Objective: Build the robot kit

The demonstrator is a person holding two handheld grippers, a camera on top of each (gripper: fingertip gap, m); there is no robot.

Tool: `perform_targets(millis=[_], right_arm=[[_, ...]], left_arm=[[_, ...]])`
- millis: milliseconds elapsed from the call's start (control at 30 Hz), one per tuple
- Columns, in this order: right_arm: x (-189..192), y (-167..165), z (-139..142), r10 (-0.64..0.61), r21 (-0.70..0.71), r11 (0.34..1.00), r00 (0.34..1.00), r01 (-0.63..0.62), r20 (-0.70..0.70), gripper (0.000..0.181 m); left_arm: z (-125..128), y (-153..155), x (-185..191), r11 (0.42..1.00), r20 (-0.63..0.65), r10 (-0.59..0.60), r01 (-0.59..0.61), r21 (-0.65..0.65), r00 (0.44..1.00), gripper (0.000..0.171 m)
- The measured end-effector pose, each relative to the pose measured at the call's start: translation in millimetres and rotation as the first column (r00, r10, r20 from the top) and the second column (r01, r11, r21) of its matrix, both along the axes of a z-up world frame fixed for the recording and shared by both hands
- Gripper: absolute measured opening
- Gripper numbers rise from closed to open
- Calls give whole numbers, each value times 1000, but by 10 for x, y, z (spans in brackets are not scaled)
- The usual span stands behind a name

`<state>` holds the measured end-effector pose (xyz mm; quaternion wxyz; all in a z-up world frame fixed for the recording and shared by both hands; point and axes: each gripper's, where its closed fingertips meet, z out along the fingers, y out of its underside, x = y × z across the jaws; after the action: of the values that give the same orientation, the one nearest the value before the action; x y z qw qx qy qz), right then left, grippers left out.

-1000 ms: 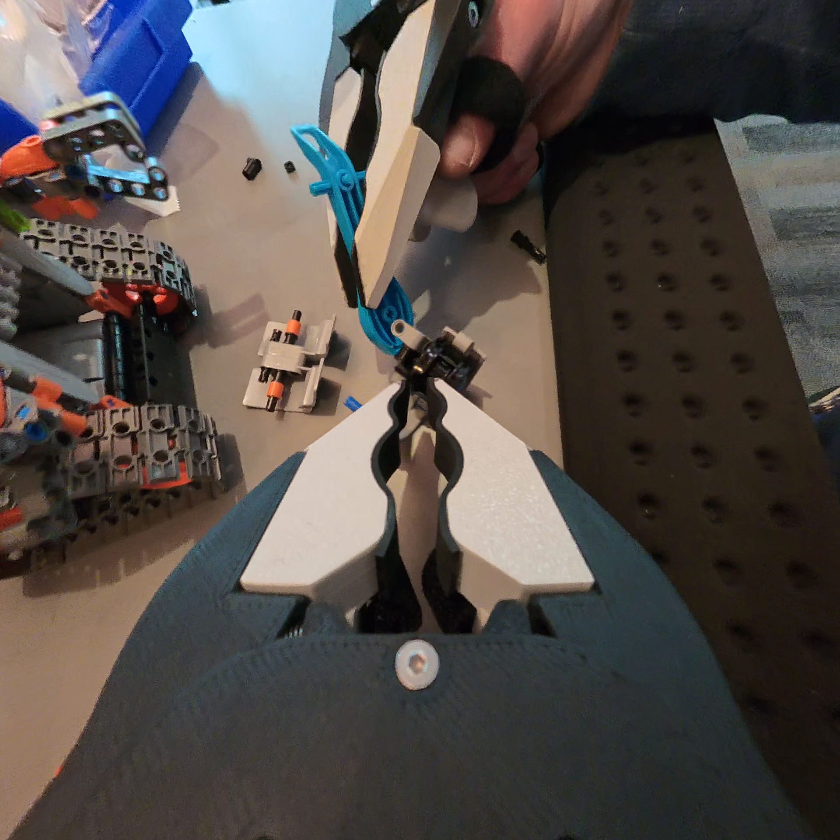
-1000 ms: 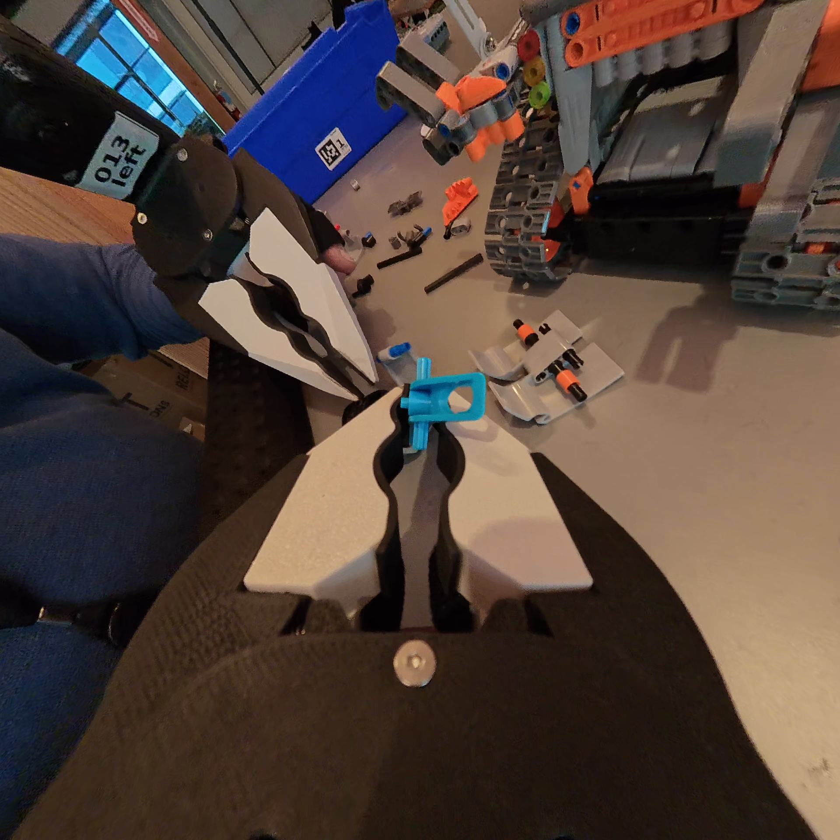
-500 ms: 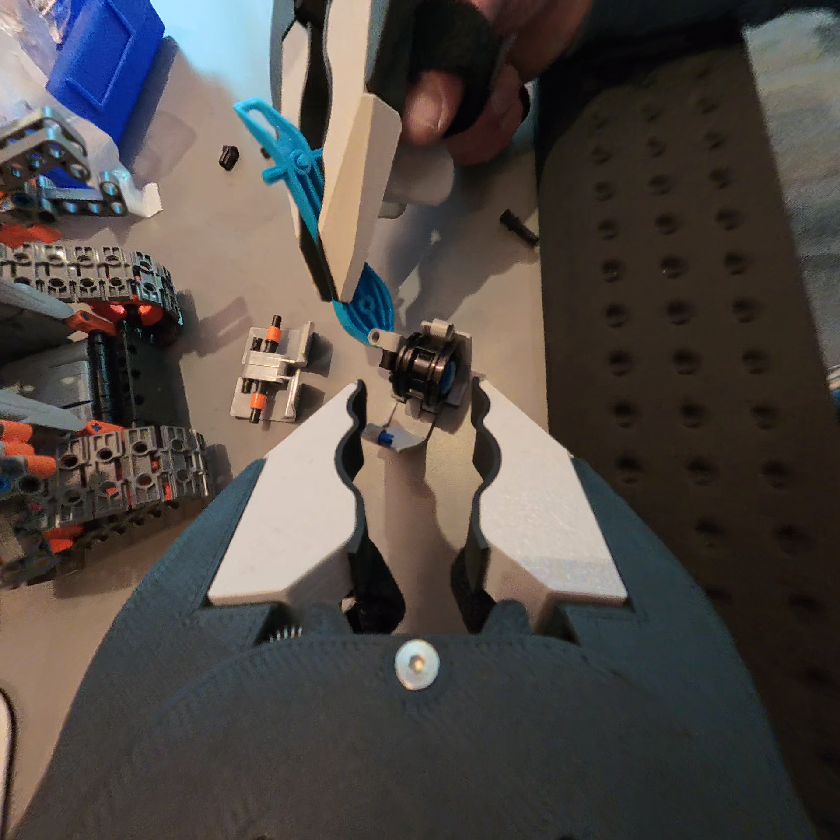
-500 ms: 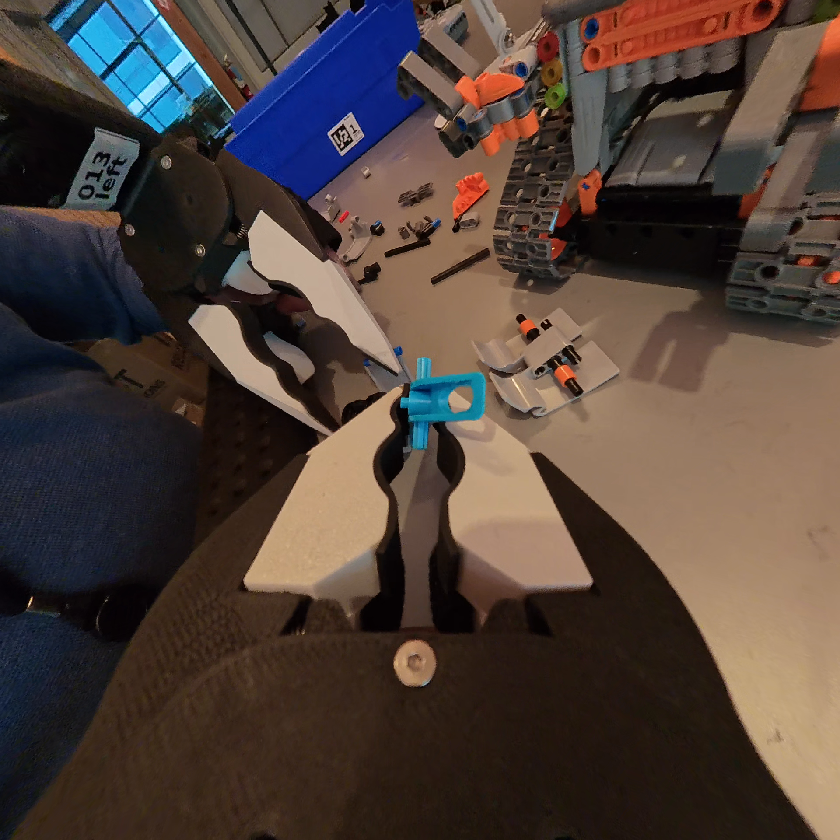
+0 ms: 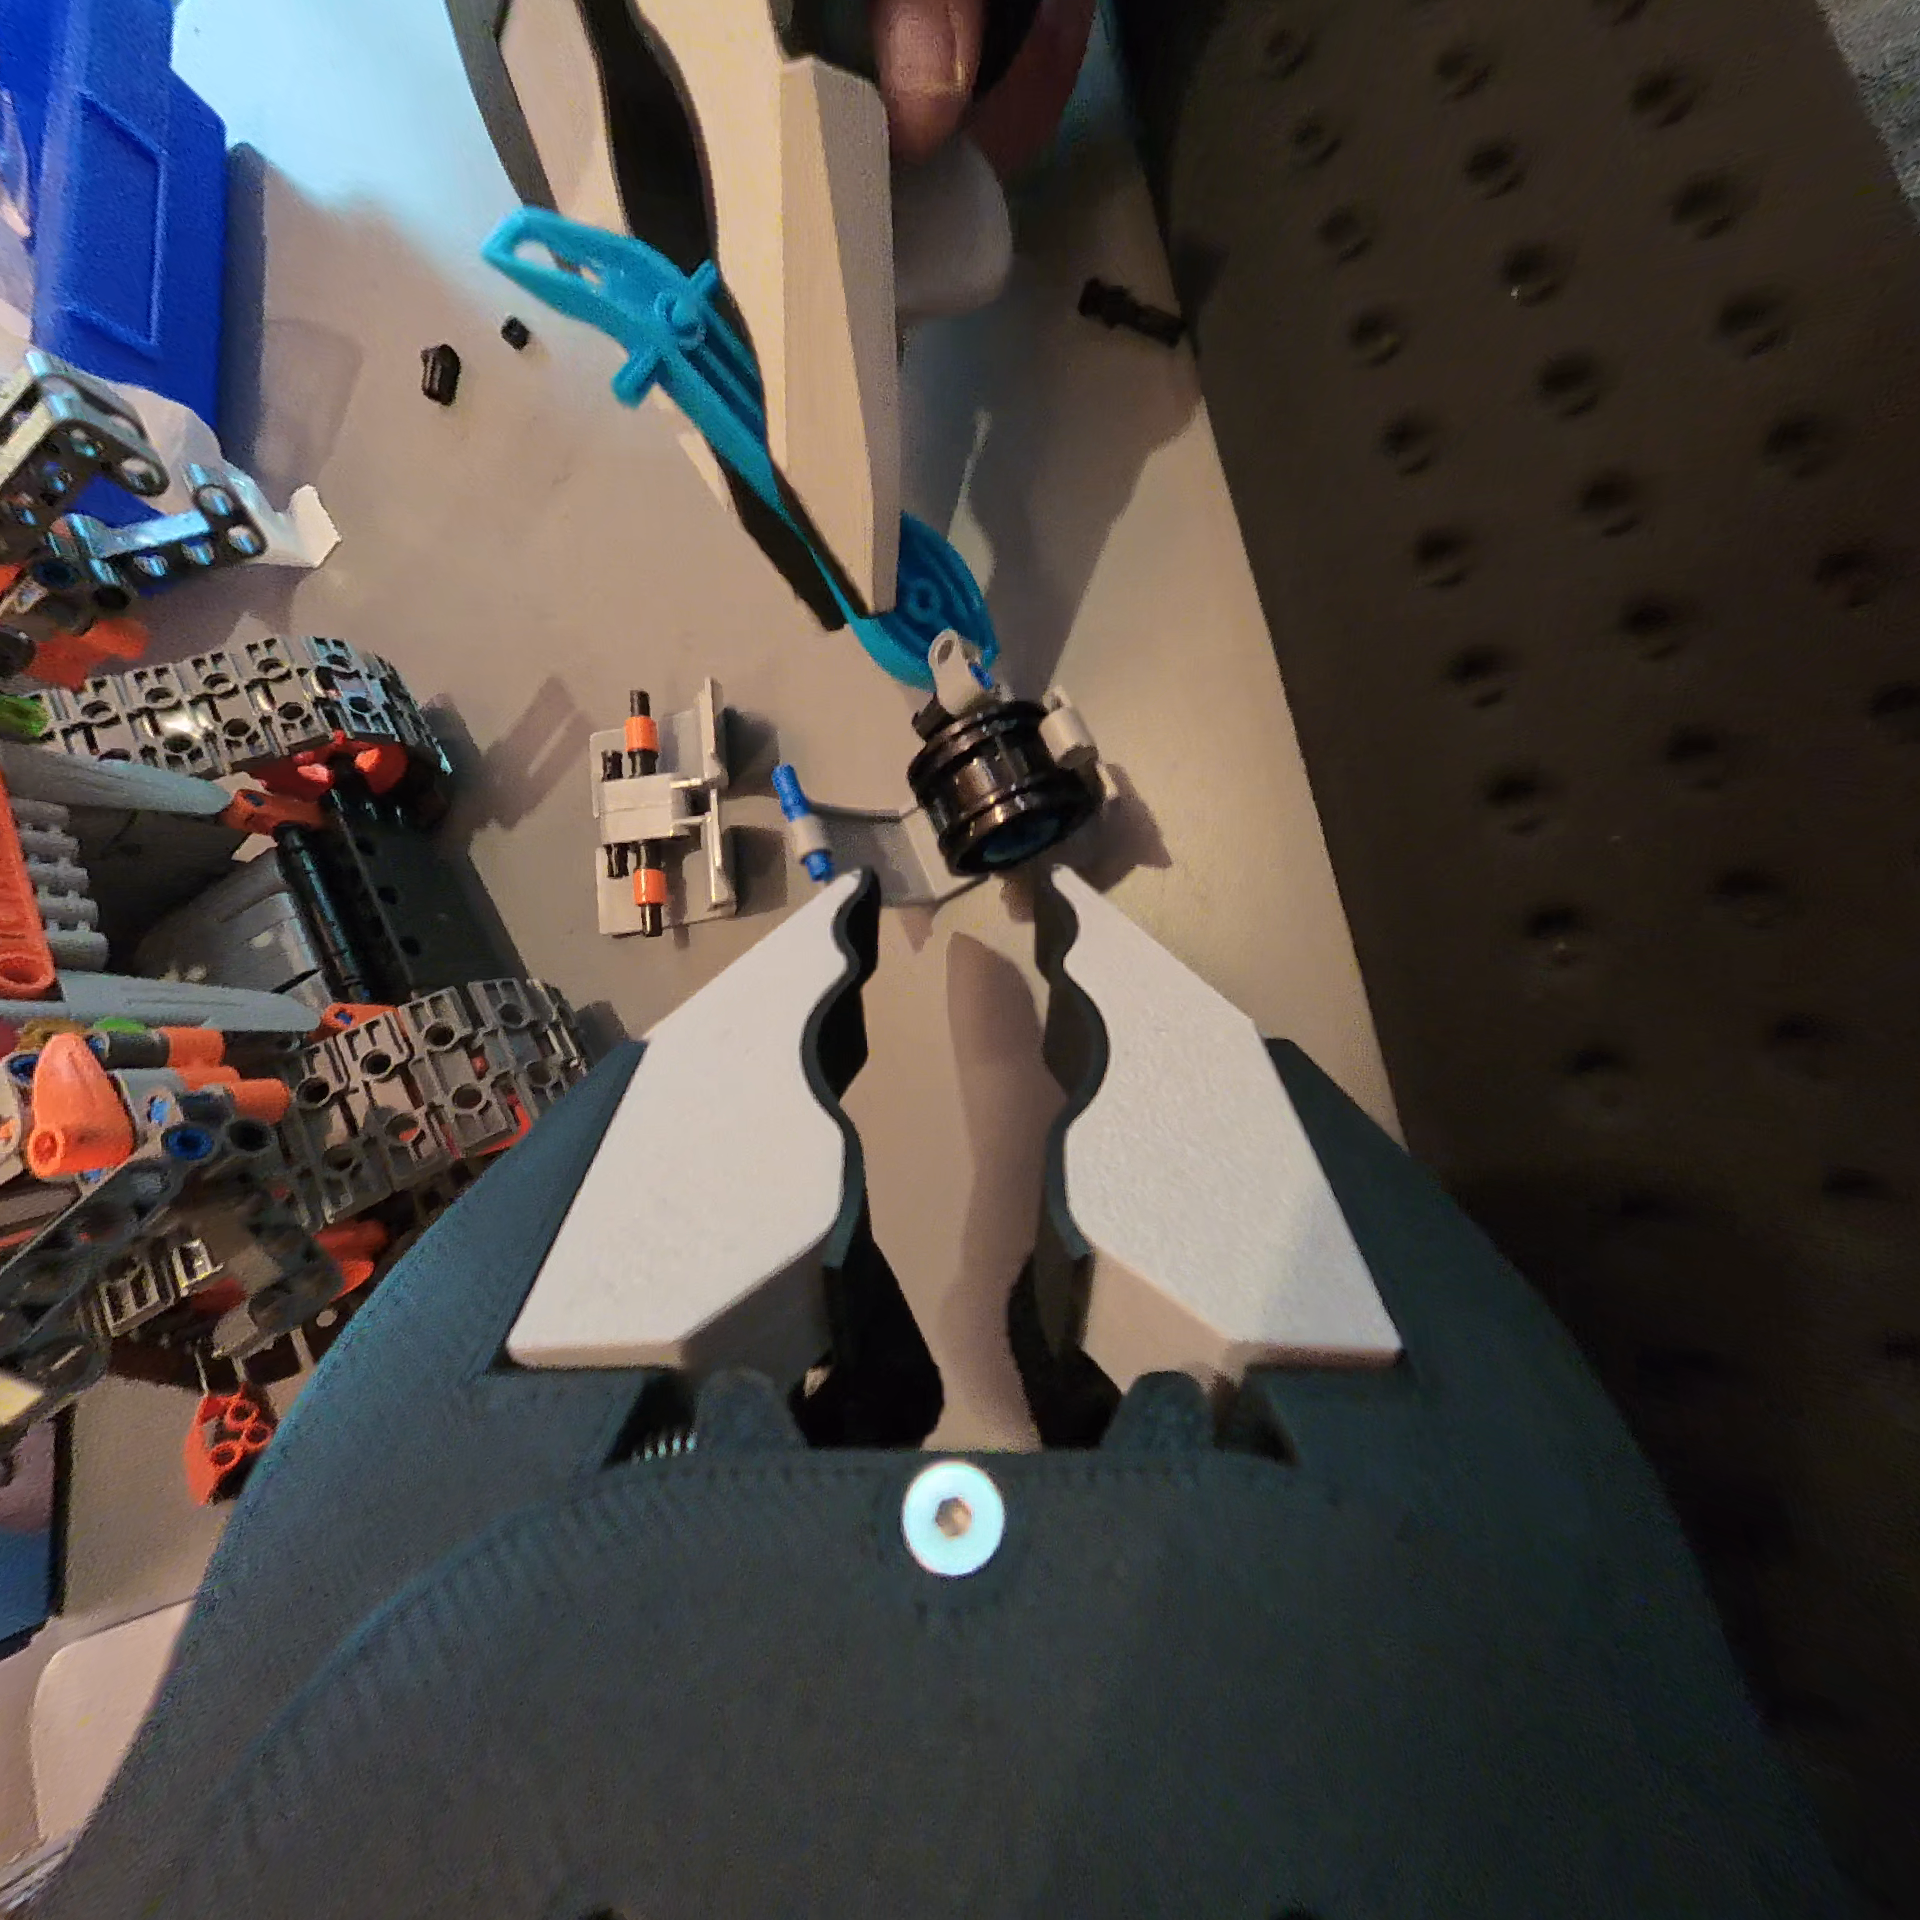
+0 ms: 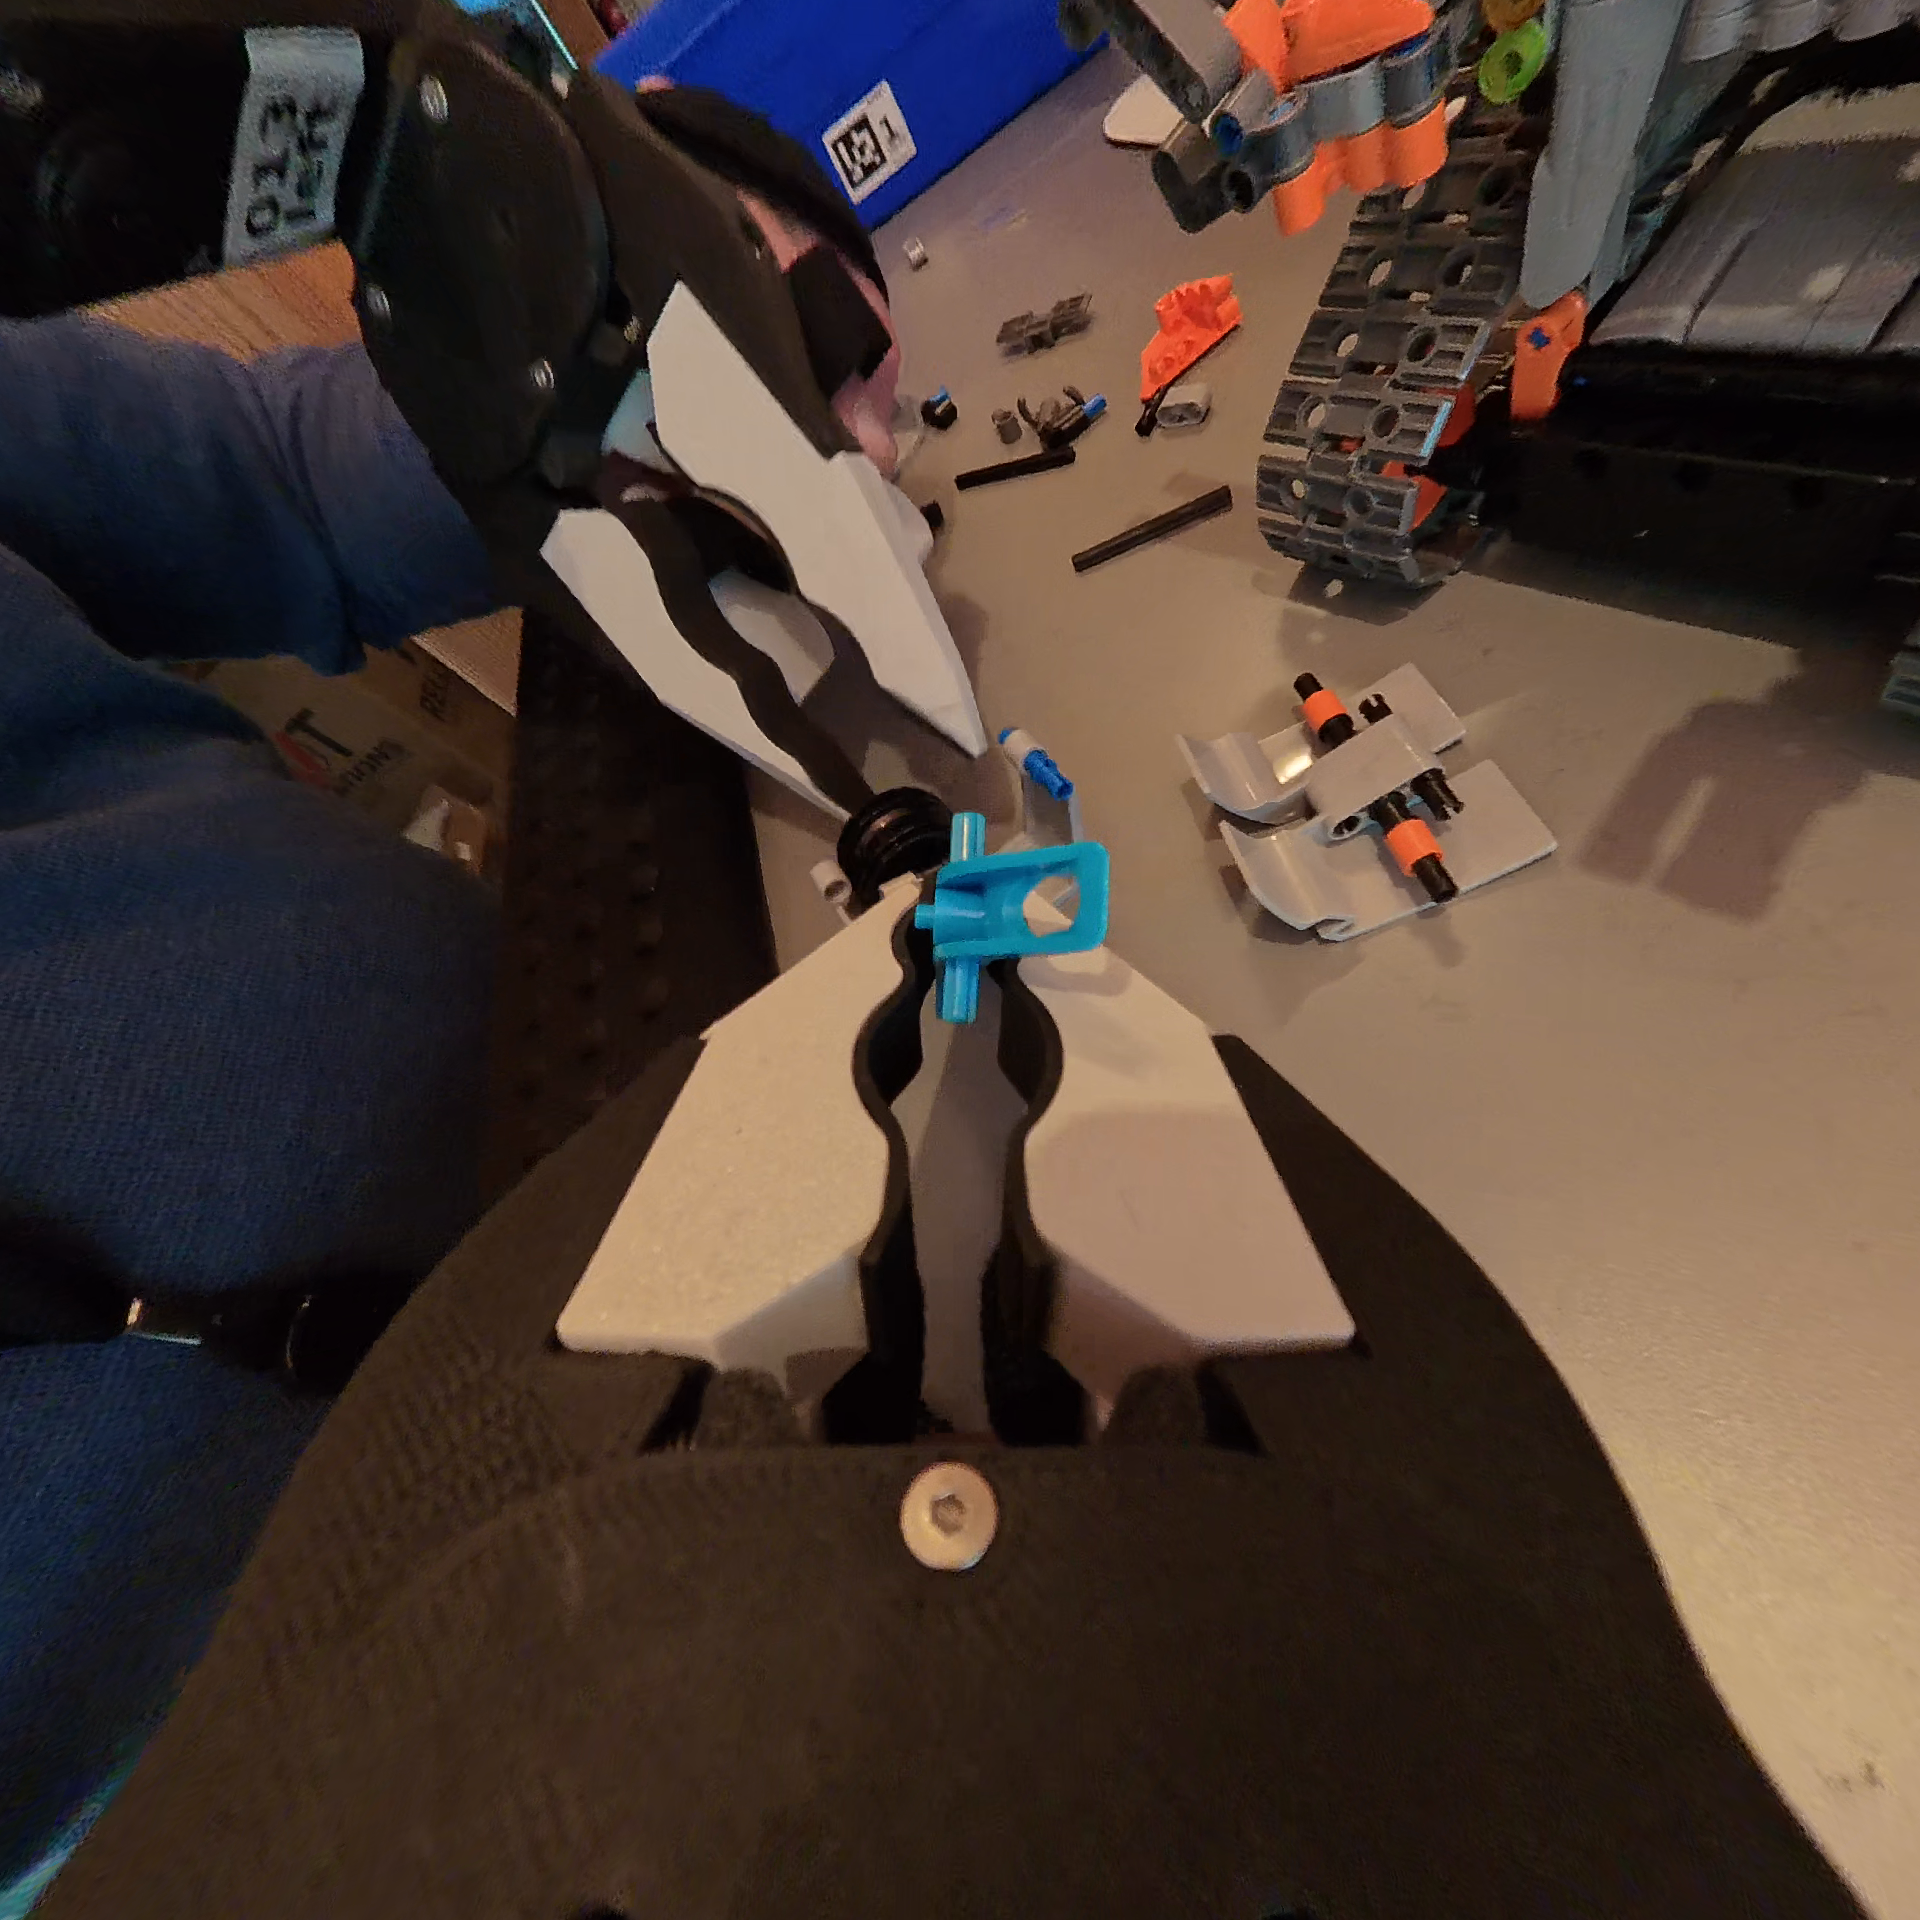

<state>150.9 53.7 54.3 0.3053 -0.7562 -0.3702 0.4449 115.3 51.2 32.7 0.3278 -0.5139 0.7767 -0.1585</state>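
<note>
My left gripper (image 5: 956, 894) is open and empty, its tips just short of a black wheel piece (image 5: 997, 795) with grey connectors that lies on the grey table (image 5: 540, 582). My right gripper (image 6: 966, 956) is shut on a light-blue blade-shaped part (image 6: 1023, 904). In the left wrist view this part (image 5: 675, 332) hangs just above and behind the wheel, and a hand holds the right gripper (image 5: 852, 603). The right wrist view shows the left gripper (image 6: 904, 779) over the wheel (image 6: 888, 831). A small blue-and-grey pin (image 5: 800, 821) lies beside the wheel.
A grey panel assembly with orange-and-black pins (image 5: 660, 821) lies left of the wheel. A large tracked brick vehicle (image 5: 260, 935) fills the left side. A blue bin (image 6: 831, 83) stands behind, with loose black axles (image 6: 1153, 530) nearby. A black perforated mat (image 5: 1558, 727) borders the table's right edge. The grippers' ends are close to 5 cm from one another. The large tracked brick vehicle (image 5: 260, 935) is about equally far from each gripper, around 15 cm. Look for it in the right wrist view (image 6: 1824, 285) too.
My left gripper opened and let go of the black wheel piece, which now lies on the table, then drew back a little. My right gripper still holds the blue part.
</note>
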Motion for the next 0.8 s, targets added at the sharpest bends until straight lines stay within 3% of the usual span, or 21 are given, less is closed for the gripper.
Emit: perform_targets(millis=[267, 400, 533, 600, 700, 800], right_arm=[[163, 28, -35, -51, 142, 990, 980, 24, 194, 5], [216, 58, 4, -133, 327, 945, 933, 17, 333, 5], [188, 25, 88, -185, 509, 854, 850, -110, 493, 5], [124, -28, 137, -177, 553, 815, 835, -172, 521, 5], [89, -60, 192, -198, 601, 769, 812, -218, 549, 5], [104, -101, 240, -198, 613, 764, 833, -199, 516, 6]], left_arm=[[82, -103, 34, 992, 40, 41, -36, -121, 998, 51], [409, -193, 213, 987, 158, 76, -52, -154, 984, 57], [811, -224, 512, 974, 287, 106, -41, -222, 952, 40], [883, -222, 627, 962, 303, 112, -28, -270, 946, 36], [880, -349, 722, 921, 296, 89, 35, -388, 951, 9], [940, -408, 735, 866, 334, 101, 82, -493, 937, 6]])
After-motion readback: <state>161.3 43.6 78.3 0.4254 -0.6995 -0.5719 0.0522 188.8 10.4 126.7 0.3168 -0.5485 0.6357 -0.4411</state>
